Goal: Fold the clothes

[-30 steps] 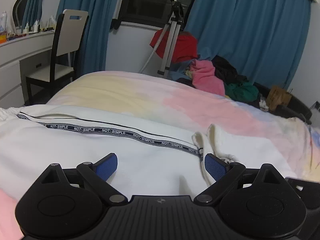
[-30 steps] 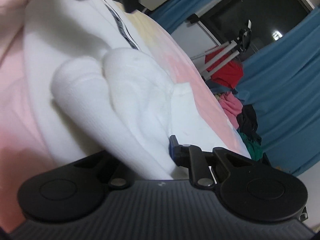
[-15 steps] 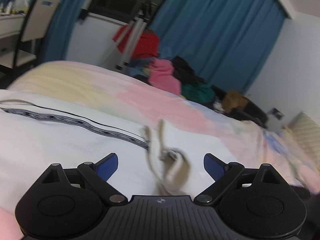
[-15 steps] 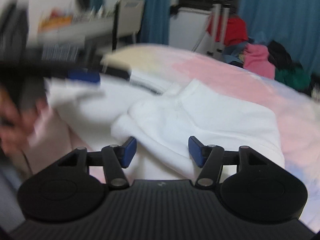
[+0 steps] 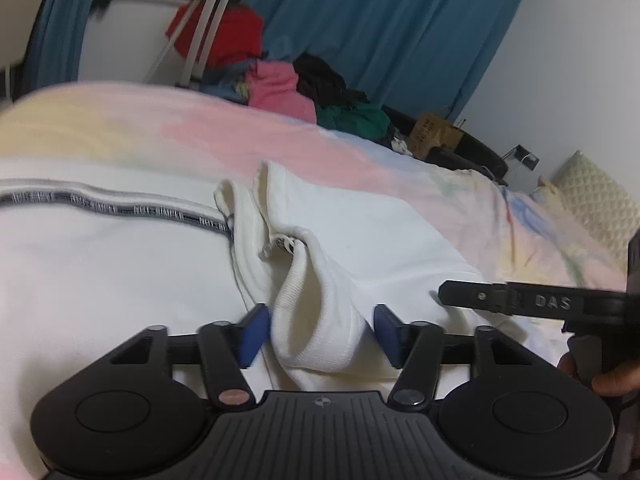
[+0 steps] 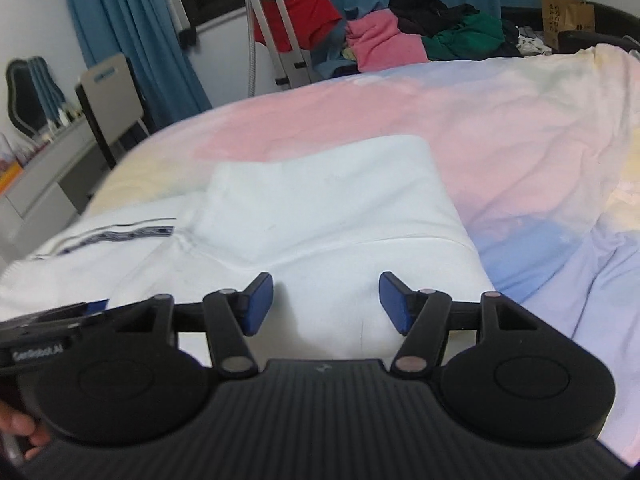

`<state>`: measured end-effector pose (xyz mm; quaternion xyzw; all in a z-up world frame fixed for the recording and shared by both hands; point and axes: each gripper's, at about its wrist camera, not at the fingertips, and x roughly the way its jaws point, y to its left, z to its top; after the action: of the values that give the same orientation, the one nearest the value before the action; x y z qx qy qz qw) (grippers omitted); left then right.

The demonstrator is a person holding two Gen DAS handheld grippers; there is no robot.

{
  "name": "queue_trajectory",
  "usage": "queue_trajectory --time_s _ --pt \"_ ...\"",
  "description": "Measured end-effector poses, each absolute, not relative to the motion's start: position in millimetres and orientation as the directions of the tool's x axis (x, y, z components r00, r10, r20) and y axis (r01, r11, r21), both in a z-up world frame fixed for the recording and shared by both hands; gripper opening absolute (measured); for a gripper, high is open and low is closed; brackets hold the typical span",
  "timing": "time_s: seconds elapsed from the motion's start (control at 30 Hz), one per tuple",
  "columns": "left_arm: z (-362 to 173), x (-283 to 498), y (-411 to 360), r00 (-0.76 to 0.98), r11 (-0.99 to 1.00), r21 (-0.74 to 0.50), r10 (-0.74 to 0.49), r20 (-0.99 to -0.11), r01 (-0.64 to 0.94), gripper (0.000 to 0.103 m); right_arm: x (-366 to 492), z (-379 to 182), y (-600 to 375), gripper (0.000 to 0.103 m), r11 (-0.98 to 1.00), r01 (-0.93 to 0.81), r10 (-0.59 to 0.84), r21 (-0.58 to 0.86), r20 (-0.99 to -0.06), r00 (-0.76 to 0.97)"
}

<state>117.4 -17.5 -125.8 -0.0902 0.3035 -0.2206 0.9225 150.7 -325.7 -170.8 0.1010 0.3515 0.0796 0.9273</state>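
While both grippers' fingers [image 5: 253, 334] gape empty, white garment [image 6: 320, 216] lies on pastel bedspread [image 6: 500, 120] before blue curtains [image 5: 380, 32].

both wrist cams sit low over the bed [image 5: 248, 132], facing 12 o'clock; both catch the clothes pile [image 6: 420, 36].

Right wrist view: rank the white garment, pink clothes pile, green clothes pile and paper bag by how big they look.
1. White garment, though it lies nearest the camera.
2. Pink clothes pile and green clothes pile look alike; no ranking.
3. Paper bag, smallest.
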Motion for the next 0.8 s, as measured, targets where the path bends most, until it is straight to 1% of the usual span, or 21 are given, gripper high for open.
queue_trajectory --time_s 0.07,0.1,0.13,0.17,0.2,0.3,0.37,0.47,0.5,0.6,0.8 --pt "-127.0 119.1 -22.1 0.717 0.889 -0.281 -0.458 -0.526 0.362 0.03 143.0 -171.6 -321.9 0.063 0.974 -0.072 0.196 0.215 -0.637 0.745" --pt "-127.6 120.0 -24.4 0.716 0.89 -0.271 -0.456 -0.529 0.367 0.015 142.7 -172.6 -319.1 0.063 0.977 -0.073 0.187 0.202 -0.636 0.749" --pt "-128.3 120.8 -26.8 0.715 0.891 -0.262 -0.454 -0.532 0.372 0.01 142.0 -173.5 -316.8 0.063 0.979 -0.071 0.178 0.191 -0.636 0.751" --pt "-128.9 121.7 -29.1 0.714 0.892 -0.252 -0.452 -0.534 0.376 0.009 142.3 -173.6 -316.0 0.062 0.98 -0.069 0.173 0.185 -0.637 0.751" --pt "-125.6 121.0 -29.3 0.706 0.886 -0.274 -0.463 -0.535 0.374 0.008 144.5 -172.8 -316.9 0.062 0.981 -0.068 0.17 0.182 -0.638 0.751" --pt "-114.4 116.3 -26.7 0.671 0.858 -0.381 -0.508 -0.54 0.344 0.007 147.8 -170.1 -320.7 0.061 0.982 -0.06 0.162 0.179 -0.637 0.753" --pt "-116.7 110.6 -22.1 0.638 0.843 -0.447 -0.526 -0.563 0.3 0.007 147.7 -168.1 -324.0 0.061 0.982 -0.051 0.157 0.181 -0.634 0.757" --pt "-138.4 114.0 -8.8 0.593 0.844 -0.492 -0.512 -0.622 0.214 0.007 147.7 -166.6 -327.9 0.061 0.982 -0.043 0.15 0.182 -0.627 0.764" --pt "-147.5 117.4 -7.4 0.582 0.855 -0.48 -0.495 -0.645 0.195 0.007 148.3 -167.5 -328.2 0.061 0.983 -0.042 0.147 0.179 -0.63 0.763" --pt "-168.9 129.8 -7.3 0.562 0.861 -0.48 -0.483 -0.672 0.166 0.008 151.7 -172.2 -324.4 0.061 0.987 -0.044 0.136 0.157 -0.641 0.755" --pt "-168.7 130.0 -7.5 0.584 0.861 -0.469 -0.487 -0.649 0.197 0.013 151.3 -176.9 -318.9 0.061 0.993 -0.055 0.107 0.101 -0.643 0.758"
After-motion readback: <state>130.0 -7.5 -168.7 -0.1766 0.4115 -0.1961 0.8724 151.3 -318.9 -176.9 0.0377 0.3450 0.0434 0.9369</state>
